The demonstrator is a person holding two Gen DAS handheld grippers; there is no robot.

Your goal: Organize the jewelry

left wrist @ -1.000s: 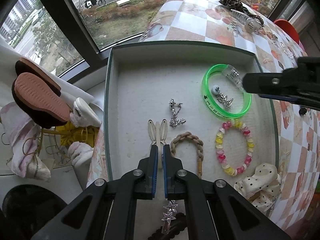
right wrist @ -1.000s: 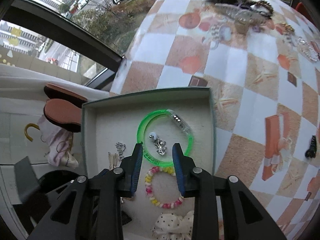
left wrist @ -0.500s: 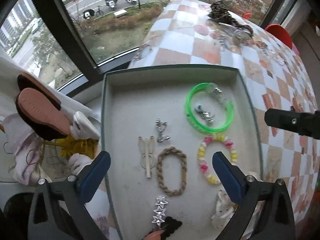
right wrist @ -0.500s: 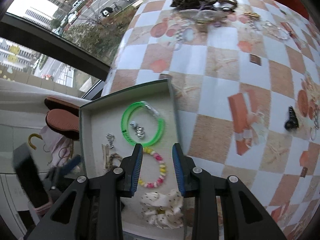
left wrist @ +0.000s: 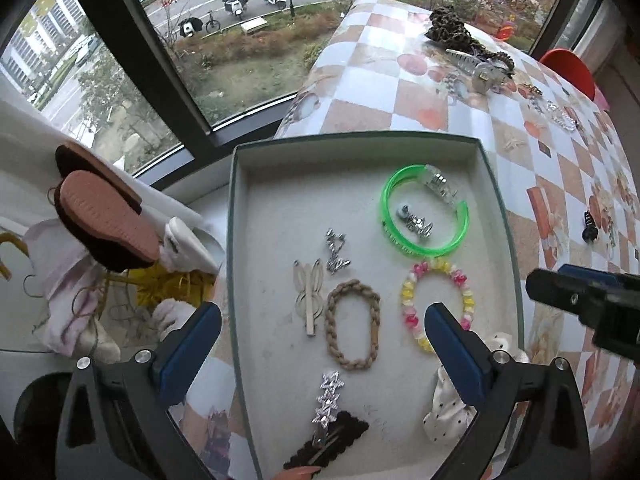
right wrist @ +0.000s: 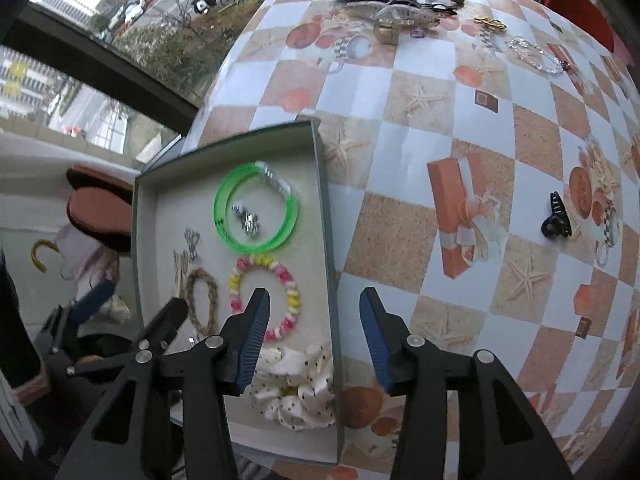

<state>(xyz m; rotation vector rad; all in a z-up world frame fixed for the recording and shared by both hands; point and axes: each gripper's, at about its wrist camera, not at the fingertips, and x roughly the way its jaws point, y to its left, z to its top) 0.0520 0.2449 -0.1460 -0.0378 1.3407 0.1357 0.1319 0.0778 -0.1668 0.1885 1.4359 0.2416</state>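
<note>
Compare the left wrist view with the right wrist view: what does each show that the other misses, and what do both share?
Only the left wrist view shows the star clip in the tray's near end. Only the right wrist view shows the black claw clip clearly, out on the tablecloth. Both show the tray, green bangle, bead bracelet and braided band.

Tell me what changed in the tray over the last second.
The left tool let go of the rabbit hair clip and now stands wide open, raised above the tray. The right tool shifted from over the green bangle toward the tray's right wall; its jaws are opening, nothing between them. The jewelry stayed put.
</note>
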